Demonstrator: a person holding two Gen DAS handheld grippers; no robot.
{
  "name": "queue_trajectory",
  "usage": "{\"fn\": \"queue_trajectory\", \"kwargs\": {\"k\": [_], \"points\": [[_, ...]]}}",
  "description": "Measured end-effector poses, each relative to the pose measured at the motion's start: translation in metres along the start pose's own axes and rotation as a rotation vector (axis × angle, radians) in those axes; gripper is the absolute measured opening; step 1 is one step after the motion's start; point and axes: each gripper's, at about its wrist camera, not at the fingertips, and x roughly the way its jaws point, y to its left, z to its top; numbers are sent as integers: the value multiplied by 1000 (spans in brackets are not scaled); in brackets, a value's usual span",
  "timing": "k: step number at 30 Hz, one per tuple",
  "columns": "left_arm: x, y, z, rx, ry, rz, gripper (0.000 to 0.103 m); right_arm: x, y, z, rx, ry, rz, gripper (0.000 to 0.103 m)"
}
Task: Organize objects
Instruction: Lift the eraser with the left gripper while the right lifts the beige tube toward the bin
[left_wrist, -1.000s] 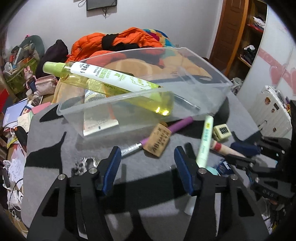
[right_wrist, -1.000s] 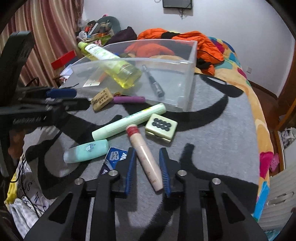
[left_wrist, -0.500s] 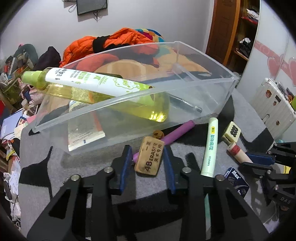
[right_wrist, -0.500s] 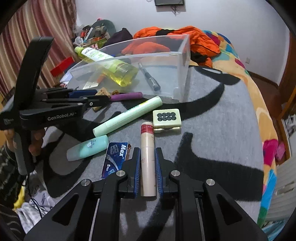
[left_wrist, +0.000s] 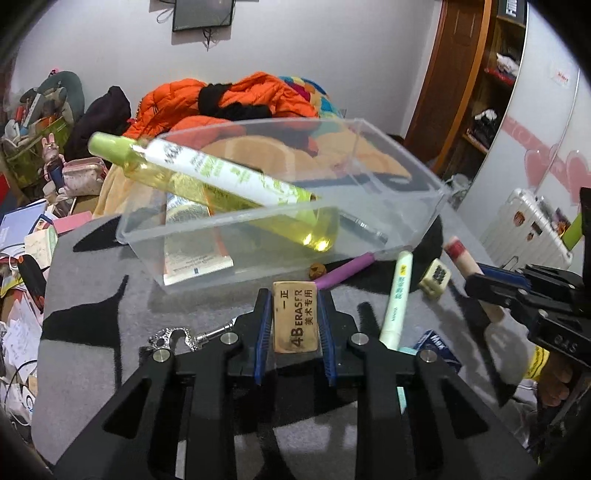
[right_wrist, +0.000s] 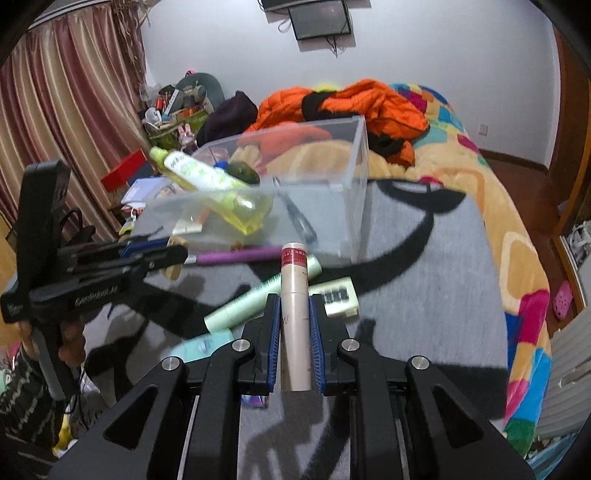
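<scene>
Both hand-held grippers (left_wrist: 294, 320) clamped, bin (left_wrist: 406, 192) ahead.

The flat tan rubber block (left_wrist: 295, 320) says "4B ERASER" in black, the small blue box (left_wrist: 437, 345) says "Max", and the black claw handle (right_wrist: 96, 300) says "GenRobot.AI".

Indoor light is moderate and cool. Hard black shadows fall across the grey blanket (left_wrist: 92, 280). Two bright glints sit on the yellow bottle (left_wrist: 236, 192), which is motion-blurred in both views. Fisheye bending curves the walls, and dark vignetting fills the corners.
</scene>
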Motion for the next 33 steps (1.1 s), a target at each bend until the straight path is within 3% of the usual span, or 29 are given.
{"fn": "queue_trajectory", "kwargs": {"k": [19, 33], "points": [[-25, 2, 57, -46, -142, -50, 24, 5, 13, 76, -24, -139, -42, 14], [17, -5, 97, -24, -107, -95, 24, 45, 9, 107, -30, -88, -102, 14]]}}
